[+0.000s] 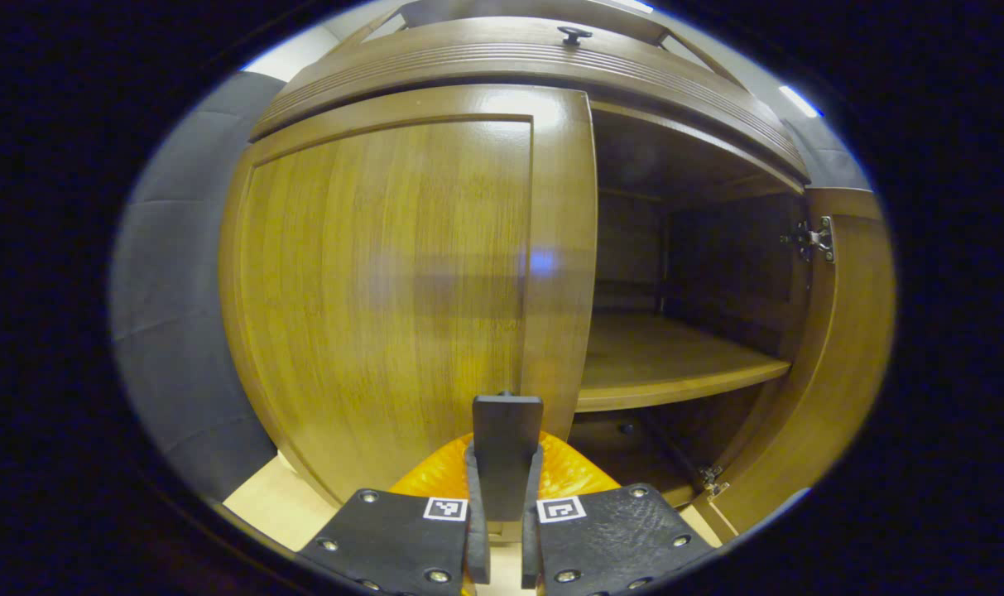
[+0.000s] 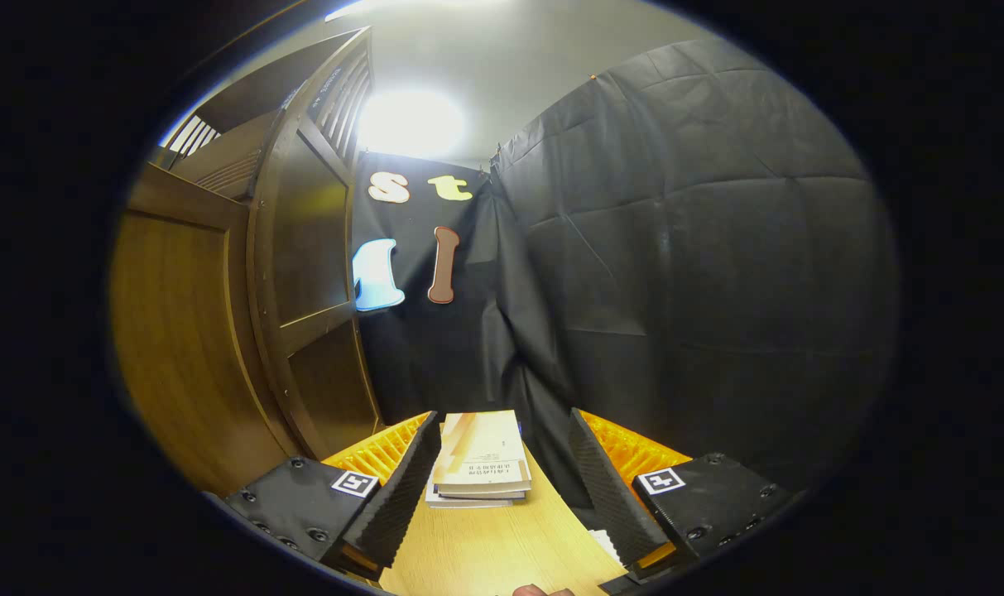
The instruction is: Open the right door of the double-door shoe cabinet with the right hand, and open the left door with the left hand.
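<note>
The brown wooden shoe cabinet [image 1: 551,58] fills the left gripper view. Its left door [image 1: 386,281] stands across the opening, its free edge next to the dark inside. A flat dark handle [image 1: 506,418] low on that door sits between the fingers of my left gripper [image 1: 506,463], which is shut on it. The right door [image 1: 849,331] is swung wide open, baring a wooden shelf [image 1: 667,364]. In the right gripper view the right door [image 2: 179,348] is at the left, and my right gripper [image 2: 503,422] hangs open beside it, holding nothing.
A small stack of books [image 2: 478,459] lies on a light wooden table [image 2: 502,546] under the right gripper. Black cloth wall [image 2: 675,273] closes the space ahead and to the right. A small dark knob [image 1: 574,35] stands on the cabinet top.
</note>
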### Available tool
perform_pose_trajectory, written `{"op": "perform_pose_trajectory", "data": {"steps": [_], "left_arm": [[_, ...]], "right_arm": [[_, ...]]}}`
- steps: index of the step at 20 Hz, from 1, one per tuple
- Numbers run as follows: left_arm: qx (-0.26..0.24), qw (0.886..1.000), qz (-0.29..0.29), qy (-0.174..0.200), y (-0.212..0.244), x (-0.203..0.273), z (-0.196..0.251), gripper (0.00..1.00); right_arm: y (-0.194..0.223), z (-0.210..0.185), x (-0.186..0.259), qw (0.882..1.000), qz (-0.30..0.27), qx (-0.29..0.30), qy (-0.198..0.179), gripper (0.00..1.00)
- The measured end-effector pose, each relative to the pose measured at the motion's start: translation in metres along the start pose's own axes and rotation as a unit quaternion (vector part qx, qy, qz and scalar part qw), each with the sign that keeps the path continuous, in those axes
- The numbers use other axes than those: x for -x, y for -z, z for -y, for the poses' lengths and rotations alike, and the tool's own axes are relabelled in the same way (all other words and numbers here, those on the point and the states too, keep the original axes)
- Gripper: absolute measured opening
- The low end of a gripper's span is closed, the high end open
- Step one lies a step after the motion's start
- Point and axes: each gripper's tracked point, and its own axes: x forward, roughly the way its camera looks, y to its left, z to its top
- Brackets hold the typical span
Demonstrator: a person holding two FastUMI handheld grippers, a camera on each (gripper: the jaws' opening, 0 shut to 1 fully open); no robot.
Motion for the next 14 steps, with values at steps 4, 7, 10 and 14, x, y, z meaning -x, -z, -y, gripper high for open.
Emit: {"op": "perform_pose_trajectory", "data": {"steps": [4,7,10,14], "left_arm": [[0.001,1.0,0.001,0.014,0.0,0.008,0.0,0.2],[-0.002,0.999,0.001,0.032,0.003,0.026,-0.002,0.17],[-0.004,0.998,0.001,0.06,0.007,0.047,-0.006,0.17],[-0.01,0.997,0.006,0.081,0.01,0.076,-0.017,0.17]], "right_arm": [[-0.006,0.0,0.018,1.0,0.006,0.012,0.015,0.98],[-0.01,-0.001,0.046,0.999,0.01,0.006,0.034,0.98],[-0.007,0.004,0.071,0.998,0.004,0.022,0.058,0.98],[-0.009,0.003,0.107,0.997,0.004,0.025,0.079,0.98]]}}
